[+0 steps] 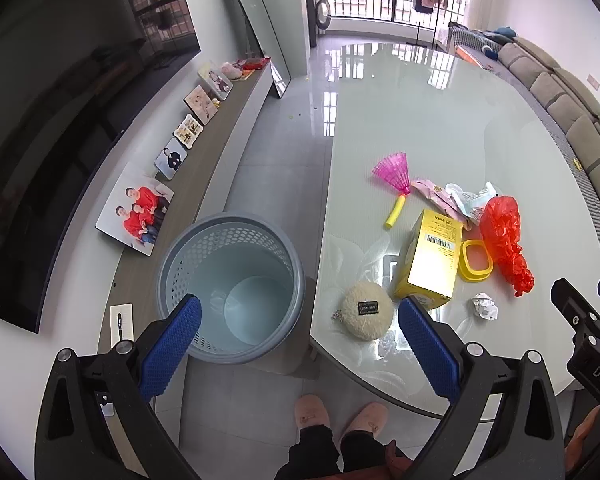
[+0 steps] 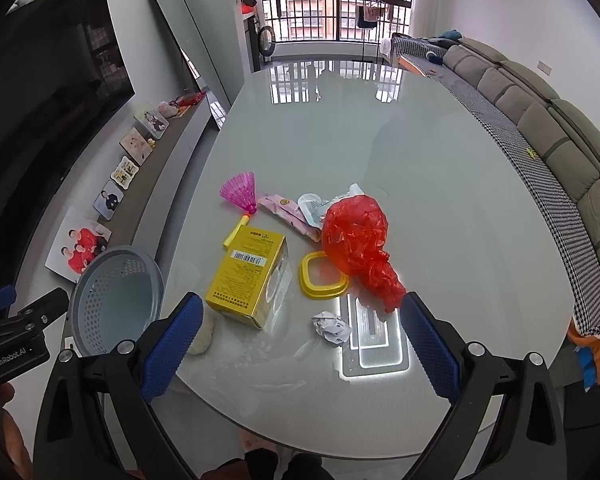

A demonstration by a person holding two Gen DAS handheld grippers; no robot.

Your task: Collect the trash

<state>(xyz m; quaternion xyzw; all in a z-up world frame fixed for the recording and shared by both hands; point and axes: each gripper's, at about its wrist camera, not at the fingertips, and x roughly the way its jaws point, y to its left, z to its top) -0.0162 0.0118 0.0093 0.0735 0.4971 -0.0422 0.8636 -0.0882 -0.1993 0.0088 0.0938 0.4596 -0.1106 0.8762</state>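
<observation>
A grey perforated waste basket [image 1: 230, 284] [image 2: 114, 304] stands on the floor left of the glass table [image 1: 440, 120] [image 2: 380, 140]. On the table lie a crumpled paper ball [image 1: 485, 306] [image 2: 331, 327], a red plastic bag [image 1: 504, 236] [image 2: 360, 240], a yellow box [image 1: 430, 258] [image 2: 246, 274], a pink wrapper [image 1: 440, 198] [image 2: 288, 214] and clear packaging [image 1: 474, 200] [image 2: 316, 204]. My left gripper [image 1: 300, 316] hangs open above the basket and table edge. My right gripper [image 2: 300, 316] is open above the near table, the paper ball between its fingers' lines.
A yellow lid ring [image 1: 476, 260] [image 2: 324, 276], a pink-and-yellow toy [image 1: 396, 184] [image 2: 242, 200] and a fluffy cream ball [image 1: 367, 310] also lie on the table. A grey sofa [image 2: 560, 140] runs along the right, a photo-lined shelf [image 1: 204, 160] along the left. A person's slippered feet [image 1: 340, 416] stand at the near edge.
</observation>
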